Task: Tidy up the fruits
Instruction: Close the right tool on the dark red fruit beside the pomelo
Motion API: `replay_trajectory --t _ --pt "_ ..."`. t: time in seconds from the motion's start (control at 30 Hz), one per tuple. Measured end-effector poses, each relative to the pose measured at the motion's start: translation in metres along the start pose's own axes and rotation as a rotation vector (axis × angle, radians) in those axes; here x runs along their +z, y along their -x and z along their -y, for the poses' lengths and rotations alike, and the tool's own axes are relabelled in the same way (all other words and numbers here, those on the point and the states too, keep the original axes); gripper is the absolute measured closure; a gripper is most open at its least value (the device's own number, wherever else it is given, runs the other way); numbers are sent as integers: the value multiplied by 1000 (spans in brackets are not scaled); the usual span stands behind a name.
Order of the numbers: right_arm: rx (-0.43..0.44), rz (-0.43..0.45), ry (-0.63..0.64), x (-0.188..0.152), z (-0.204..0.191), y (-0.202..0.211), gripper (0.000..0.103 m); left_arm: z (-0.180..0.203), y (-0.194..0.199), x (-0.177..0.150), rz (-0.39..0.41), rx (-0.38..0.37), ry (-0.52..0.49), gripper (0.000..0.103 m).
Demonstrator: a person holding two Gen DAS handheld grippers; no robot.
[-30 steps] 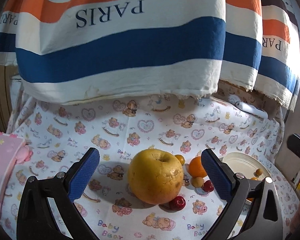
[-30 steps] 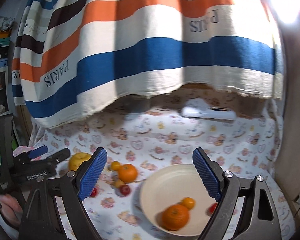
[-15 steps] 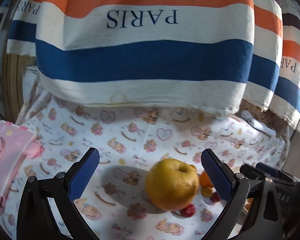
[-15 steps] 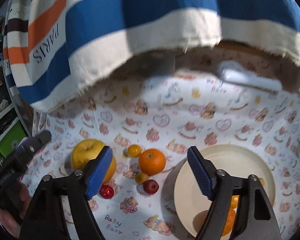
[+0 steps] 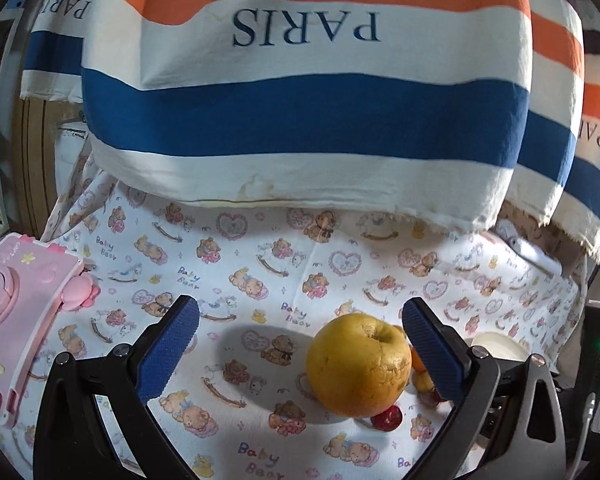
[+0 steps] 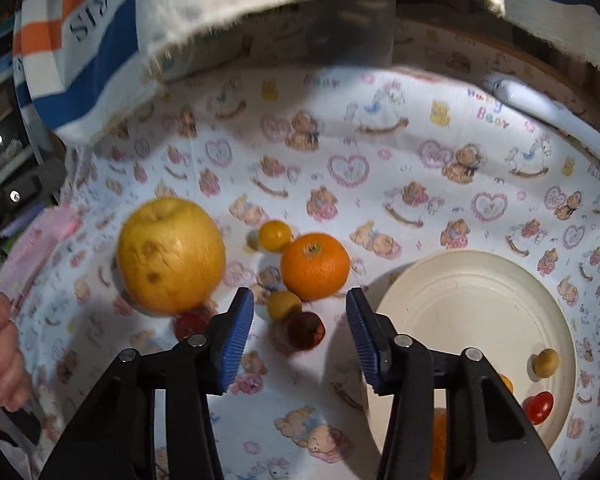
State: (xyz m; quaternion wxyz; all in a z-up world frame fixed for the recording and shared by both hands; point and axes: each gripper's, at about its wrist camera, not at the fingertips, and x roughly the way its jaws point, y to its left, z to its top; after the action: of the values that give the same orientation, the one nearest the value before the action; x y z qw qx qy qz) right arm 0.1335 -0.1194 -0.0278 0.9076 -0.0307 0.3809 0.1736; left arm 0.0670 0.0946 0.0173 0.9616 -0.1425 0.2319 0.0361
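Right gripper (image 6: 300, 320) has dropped lower and closer to the loose fruit since the earlier frames, and its jaws have narrowed; the left gripper (image 5: 300, 346) has shifted left, so the pear (image 5: 358, 366) now sits near its right finger rather than centred. Right jaws are partly open, holding nothing, with the dark red fruit (image 6: 305, 330) and a small yellow fruit (image 6: 284, 304) lying in the gap just ahead of the tips. The orange (image 6: 315, 266) sits just behind those, touching or nearly touching the yellow one; another small yellow fruit (image 6: 275, 235) lies just beside the orange on its far left. The pear (image 6: 171, 254) is left of the cluster, with a red fruit (image 6: 190, 322) at its near edge, partly hidden by the left finger (image 6: 236, 336). Plate (image 6: 472, 300) is on the right, close to the cluster, holding a tan round fruit (image 6: 544, 362) and a red one (image 6: 538, 406) near its right rim; more orange shows behind the right finger, too hidden to tell. Left jaws are wide open and empty, low over the bear-print cloth (image 5: 300, 256). A pink box (image 5: 16, 320) lies at the left edge. Striped cloth (image 5: 308, 120) hangs behind. A hand (image 6: 4, 360) shows at the left edge of the right view.
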Motion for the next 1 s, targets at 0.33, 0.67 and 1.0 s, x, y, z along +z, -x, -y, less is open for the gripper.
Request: replay_trajectory --t 0.33,0.67,1.0 --pt "-14 -98 -1 -4 2 -22 67 10 4 -2 0 -10 -53 2" --pt "-2 -100 -21 -6 4 -27 77 7 4 -1 -3 -50 -32 2" --pt "20 -58 -32 -5 4 -12 77 11 5 -3 4 -67 -44 2"
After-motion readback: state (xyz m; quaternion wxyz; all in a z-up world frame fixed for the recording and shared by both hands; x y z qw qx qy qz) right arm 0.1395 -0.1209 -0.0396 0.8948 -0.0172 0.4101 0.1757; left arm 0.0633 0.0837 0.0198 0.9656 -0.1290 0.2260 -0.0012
